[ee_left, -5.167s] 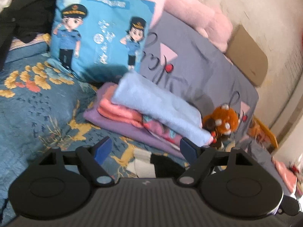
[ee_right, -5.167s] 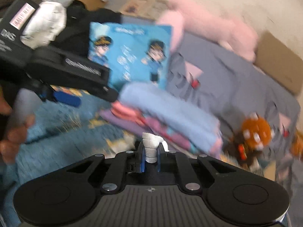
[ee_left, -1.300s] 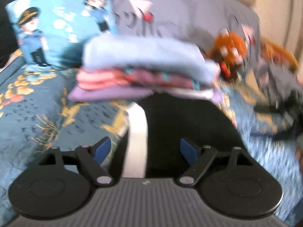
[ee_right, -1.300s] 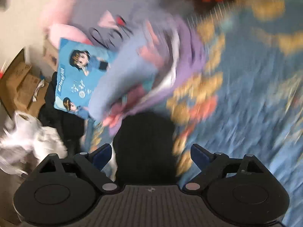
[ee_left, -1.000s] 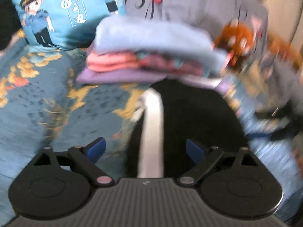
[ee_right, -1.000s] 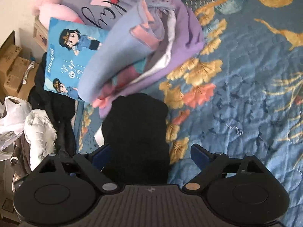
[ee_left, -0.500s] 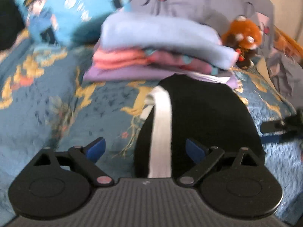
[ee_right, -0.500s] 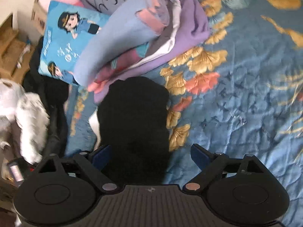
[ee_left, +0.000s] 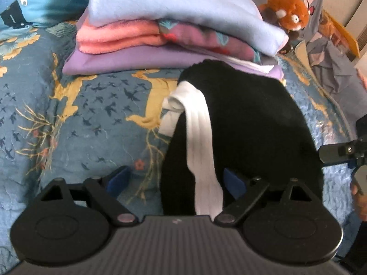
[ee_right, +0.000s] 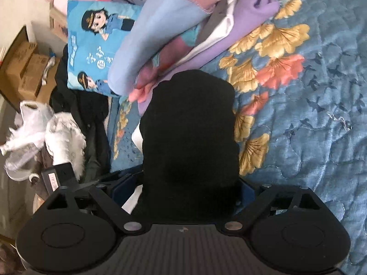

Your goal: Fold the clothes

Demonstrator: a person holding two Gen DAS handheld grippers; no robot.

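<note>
With the folded black garment (ee_left: 247, 123) lying on the bed (ee_left: 68, 119) against the stack of folded clothes (ee_left: 160, 34), the left gripper (ee_left: 176, 181) fingers are closing around its near end, apparently for stacking, while the right gripper (ee_right: 183, 190) fingers straddle it wide, contact unclear.

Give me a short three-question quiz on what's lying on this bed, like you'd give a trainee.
1. True or false: the black garment already lies on top of the stack of folded clothes.
2. What colour is the bottom layer of the stack?
3. The stuffed toy beside the stack is: A green, B orange, C white.

Key
1. False; it lies on the bedspread in front of the stack.
2. Purple.
3. B.
</note>
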